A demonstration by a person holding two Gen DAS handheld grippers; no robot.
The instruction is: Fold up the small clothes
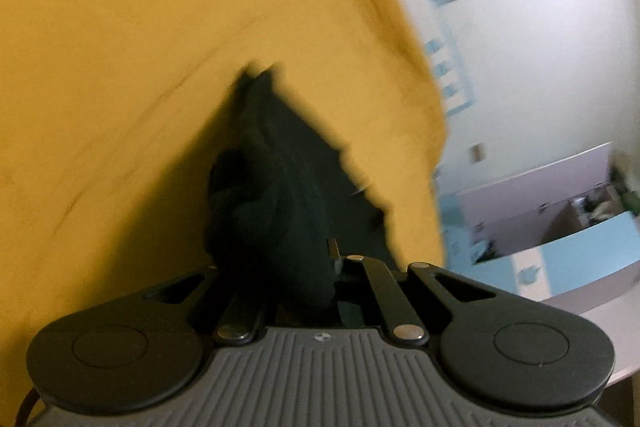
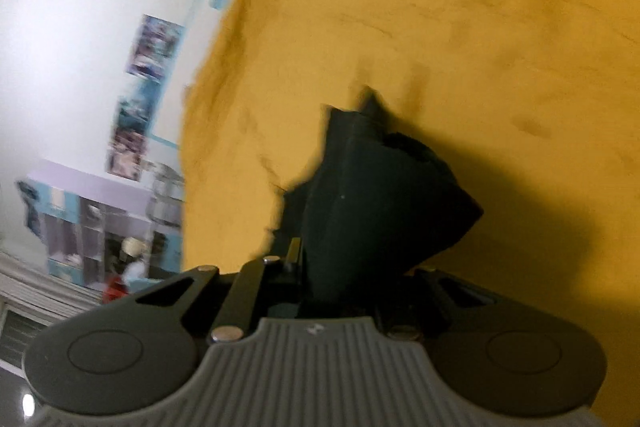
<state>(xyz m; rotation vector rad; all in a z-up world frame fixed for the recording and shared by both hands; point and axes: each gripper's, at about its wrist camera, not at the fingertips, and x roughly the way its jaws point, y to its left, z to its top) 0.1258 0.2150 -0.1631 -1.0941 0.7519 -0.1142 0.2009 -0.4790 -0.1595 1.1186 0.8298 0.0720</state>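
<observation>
One yellow garment [image 1: 160, 67], lifted, filling both views and hiding most of the room. Left gripper [image 1: 256, 83] and right gripper [image 2: 368, 99] each clamped on its edge. Beyond: white wall [image 1: 540, 47], two blurred posters [image 2: 154, 47].

yellow garment [image 1: 160, 67]: one, a single mustard-yellow cloth filling most of both wrist views
dark cloth [image 1: 276, 167]: one bunch seen at my left fingers, one at my right; whether these are one piece or two I cannot tell
my grippers: two, left gripper [image 1: 260, 79] and right gripper [image 2: 366, 99]
fingers: two on each, wrapped in the dark cloth
wall pictures [image 2: 154, 45]: three blurred ones in a column in the right wrist view
cabinet [image 1: 560, 195]: one lilac and blue unit
</observation>
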